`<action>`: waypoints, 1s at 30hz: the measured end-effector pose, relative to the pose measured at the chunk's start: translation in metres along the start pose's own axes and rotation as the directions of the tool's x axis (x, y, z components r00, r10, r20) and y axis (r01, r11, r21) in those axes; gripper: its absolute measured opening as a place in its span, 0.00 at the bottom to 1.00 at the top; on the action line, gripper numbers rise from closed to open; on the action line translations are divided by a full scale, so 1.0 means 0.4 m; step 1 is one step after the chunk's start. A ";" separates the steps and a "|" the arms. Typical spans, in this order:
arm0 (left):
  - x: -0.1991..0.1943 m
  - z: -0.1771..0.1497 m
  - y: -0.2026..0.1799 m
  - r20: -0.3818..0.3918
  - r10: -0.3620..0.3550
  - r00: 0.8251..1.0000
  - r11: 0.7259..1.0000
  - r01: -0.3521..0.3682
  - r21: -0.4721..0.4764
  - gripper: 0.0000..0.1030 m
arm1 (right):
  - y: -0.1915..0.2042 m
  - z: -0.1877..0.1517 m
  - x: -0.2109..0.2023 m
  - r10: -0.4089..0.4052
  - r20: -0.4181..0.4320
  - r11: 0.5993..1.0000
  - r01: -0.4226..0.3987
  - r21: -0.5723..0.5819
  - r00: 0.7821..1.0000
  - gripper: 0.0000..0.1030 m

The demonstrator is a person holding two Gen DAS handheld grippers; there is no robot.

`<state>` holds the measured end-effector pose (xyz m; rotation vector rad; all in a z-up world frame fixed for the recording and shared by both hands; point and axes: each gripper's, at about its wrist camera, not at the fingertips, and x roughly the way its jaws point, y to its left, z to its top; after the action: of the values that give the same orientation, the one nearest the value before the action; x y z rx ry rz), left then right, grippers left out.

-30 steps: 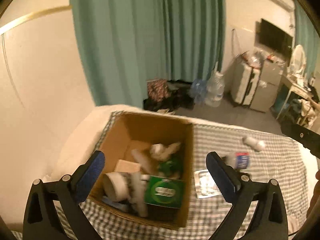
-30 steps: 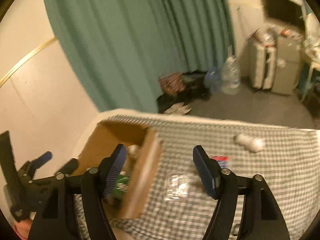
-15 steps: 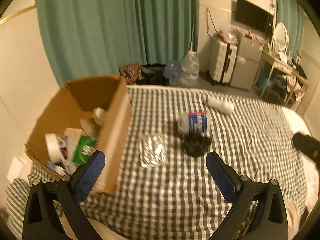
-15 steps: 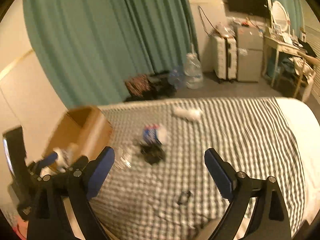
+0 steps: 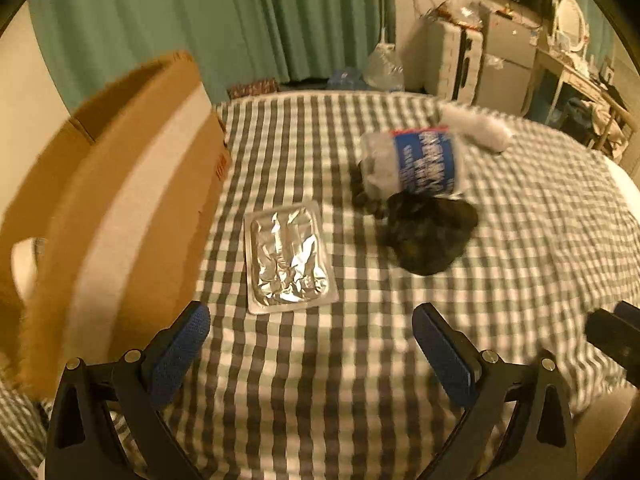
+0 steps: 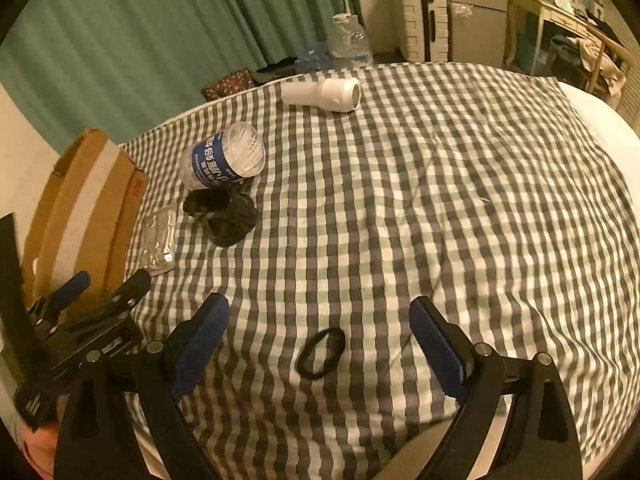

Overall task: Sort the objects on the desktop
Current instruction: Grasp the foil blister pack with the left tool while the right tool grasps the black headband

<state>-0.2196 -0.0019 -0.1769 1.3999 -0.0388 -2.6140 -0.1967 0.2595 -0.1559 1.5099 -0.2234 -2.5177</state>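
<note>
Cardboard box (image 5: 120,200): left edge of checked cloth (image 6: 440,200). Cotton-swab tub (image 6: 224,160): light, rollable, on its side against soft black cloth wad (image 6: 228,216); grip mid-barrel. Foil blister pack (image 5: 288,256): thin, flat beside box; pinch an edge. Hair tie (image 6: 320,354): limp. Left gripper (image 5: 308,348), right gripper (image 6: 320,340): spread, empty.
</note>
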 end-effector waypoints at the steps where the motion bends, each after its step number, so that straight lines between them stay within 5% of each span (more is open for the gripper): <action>1: 0.022 0.006 0.004 -0.007 0.003 1.000 1.000 -0.003 -0.008 1.00 | -0.002 0.005 0.011 0.003 -0.001 1.000 -0.003 0.000 1.000 0.89; 12: 0.211 0.056 0.026 -0.106 0.002 0.994 0.999 -0.007 -0.045 1.00 | 0.012 0.050 0.099 -0.006 -0.036 1.000 0.005 -0.028 0.999 0.89; 14: 0.212 0.060 0.035 -0.088 -0.033 0.996 0.997 0.027 -0.070 0.99 | 0.028 0.066 0.106 0.003 -0.024 0.999 -0.004 -0.045 1.000 0.89; 18: 0.209 0.061 0.075 -0.079 -0.098 0.992 0.987 0.087 -0.133 0.68 | 0.075 0.092 0.128 0.003 0.000 0.993 -0.003 -0.115 1.000 0.89; 21: 0.202 0.062 0.105 -0.078 -0.146 0.986 0.977 0.131 -0.171 0.68 | 0.116 0.106 0.128 0.031 0.026 0.984 -0.026 -0.176 0.999 0.89; 30: 0.172 0.047 0.097 -0.079 -0.100 0.992 0.989 0.090 -0.121 0.68 | 0.243 0.162 0.215 0.069 0.053 0.931 -0.045 -0.363 0.996 0.89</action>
<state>-0.2670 -0.0525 -0.2190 1.5048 0.1939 -2.5806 -0.2845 0.1463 -0.1768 1.2582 0.1793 -2.3964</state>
